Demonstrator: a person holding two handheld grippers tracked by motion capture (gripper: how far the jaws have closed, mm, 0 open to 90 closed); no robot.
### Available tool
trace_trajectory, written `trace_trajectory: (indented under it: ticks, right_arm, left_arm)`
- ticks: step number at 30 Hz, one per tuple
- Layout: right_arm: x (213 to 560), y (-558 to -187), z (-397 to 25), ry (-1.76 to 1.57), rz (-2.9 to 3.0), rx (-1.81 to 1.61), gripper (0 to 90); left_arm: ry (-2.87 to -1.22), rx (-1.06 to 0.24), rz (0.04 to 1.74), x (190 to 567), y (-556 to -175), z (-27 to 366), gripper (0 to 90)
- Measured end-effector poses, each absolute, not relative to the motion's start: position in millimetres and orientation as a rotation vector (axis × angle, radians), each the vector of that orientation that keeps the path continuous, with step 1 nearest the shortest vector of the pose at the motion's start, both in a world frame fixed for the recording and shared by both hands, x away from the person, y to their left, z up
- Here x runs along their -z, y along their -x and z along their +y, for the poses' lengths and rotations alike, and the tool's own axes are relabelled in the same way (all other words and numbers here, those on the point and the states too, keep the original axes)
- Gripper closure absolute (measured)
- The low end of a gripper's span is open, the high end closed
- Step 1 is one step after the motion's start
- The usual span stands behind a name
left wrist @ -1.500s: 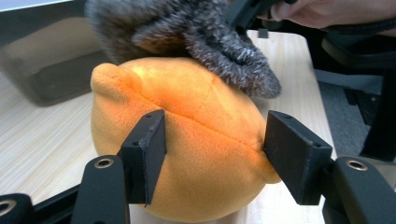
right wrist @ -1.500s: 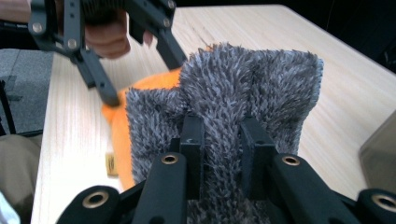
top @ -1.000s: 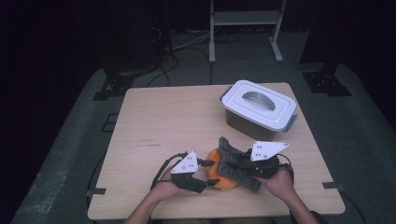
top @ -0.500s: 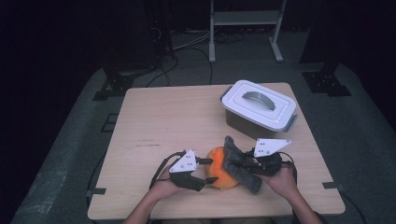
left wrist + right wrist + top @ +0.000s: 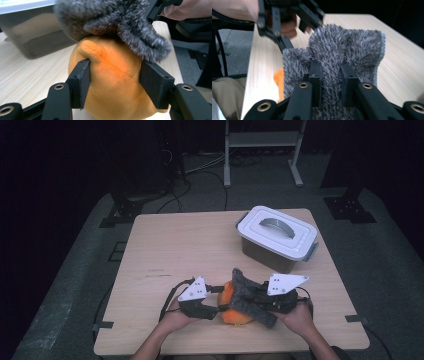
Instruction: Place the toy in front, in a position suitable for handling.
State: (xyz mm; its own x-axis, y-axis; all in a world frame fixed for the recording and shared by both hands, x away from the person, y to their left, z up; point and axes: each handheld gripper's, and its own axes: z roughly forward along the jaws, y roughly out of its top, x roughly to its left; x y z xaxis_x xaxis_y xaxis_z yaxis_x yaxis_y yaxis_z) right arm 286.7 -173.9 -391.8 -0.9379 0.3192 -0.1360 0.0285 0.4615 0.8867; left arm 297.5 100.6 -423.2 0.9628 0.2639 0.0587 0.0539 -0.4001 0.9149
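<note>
Plush, light and squashy: orange toy (image 5: 112, 82) pinched between left tongs (image 5: 212, 306) at lower centre, grey fuzzy cloth (image 5: 337, 57) clamped in right tongs (image 5: 331, 75), best gripped at thick folds.

No text, label, brand, number or sign can be read anywhere in these views.
</note>
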Motion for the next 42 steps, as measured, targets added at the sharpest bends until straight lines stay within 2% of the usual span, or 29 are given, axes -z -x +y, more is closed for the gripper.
trace_trajectory:
  ticks: [3, 12, 18, 24, 31, 36, 42]
  right_arm:
    - [396, -288, -169, -0.284, 2.454, -1.427, 73.9]
    - [405, -300, -189, -0.408, 2.484, -1.419, 73.7]
    - [407, -300, -186, -0.41, 2.484, -1.422, 73.2]
    - [406, -299, -185, -0.395, 2.481, -1.426, 73.0]
    - [409, -304, -191, -0.439, 2.494, -1.423, 72.7]
    - [411, -298, -182, -0.399, 2.519, -1.443, 73.0]
    - [407, -289, -173, -0.291, 2.549, -1.43, 73.4]
  left_arm:
    - [-1.984, -0.24, 0.224, 424, -297, 101, 41.9]
    - [-1.989, -0.24, 0.307, 425, -304, 108, 41.1]
    - [-1.946, -0.249, 0.342, 424, -304, 104, 33.9]
    - [-1.966, -0.25, 0.377, 427, -307, 107, 38.0]
    - [-1.956, -0.233, 0.426, 426, -312, 113, 35.9]
    - [-1.933, -0.193, 0.451, 423, -311, 109, 29.7]
    - [-1.952, -0.174, 0.443, 425, -311, 110, 31.9]
